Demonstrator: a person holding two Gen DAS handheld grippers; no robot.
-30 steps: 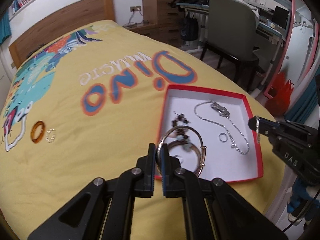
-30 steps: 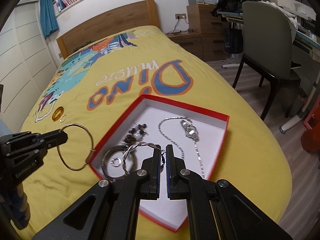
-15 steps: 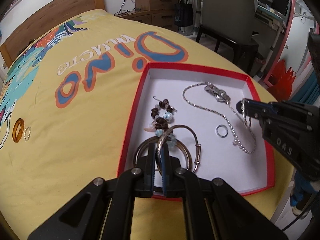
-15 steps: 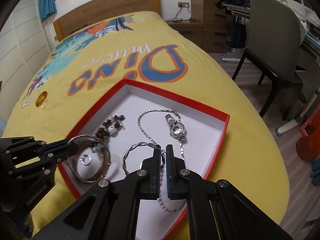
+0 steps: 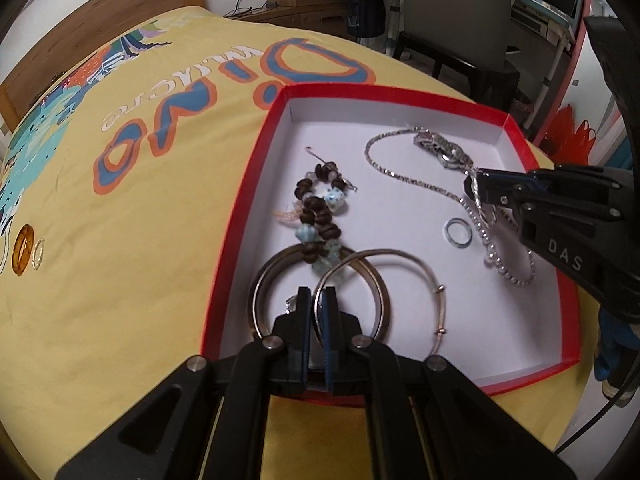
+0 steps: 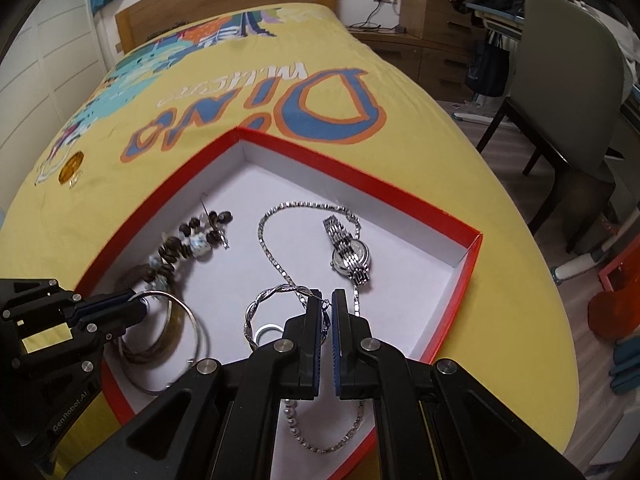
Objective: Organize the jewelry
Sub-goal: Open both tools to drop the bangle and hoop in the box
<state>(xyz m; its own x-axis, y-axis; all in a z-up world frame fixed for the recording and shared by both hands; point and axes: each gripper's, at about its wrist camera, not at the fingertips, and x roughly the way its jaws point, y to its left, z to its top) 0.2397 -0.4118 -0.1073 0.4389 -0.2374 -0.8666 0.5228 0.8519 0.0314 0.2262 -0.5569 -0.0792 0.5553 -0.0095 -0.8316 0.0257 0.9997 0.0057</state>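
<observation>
Left wrist view: left claw at lower centre of frame, clenched on a thin silver bangle. The bangle hangs low over the lower left part of the red box, overlapping a thicker metal bangle that lies on the white floor of the box. Whether the held bangle touches the floor I cannot tell.

Box contents, same view: beaded bracelet at centre left, silver chain and watch at upper right, small ring at right, bead chain at lower right.

Right claw enters from the right edge of frame, clenched on a twisted silver bracelet above the bead chain.

Right wrist view: right claw at lower centre, twisted bracelet pinched between its pads and hanging to the left of them over the box. Left claw at left edge.

On the yellow bedspread, well apart from the box at left of frame: amber ring with a thin pale ring just beside it.
</observation>
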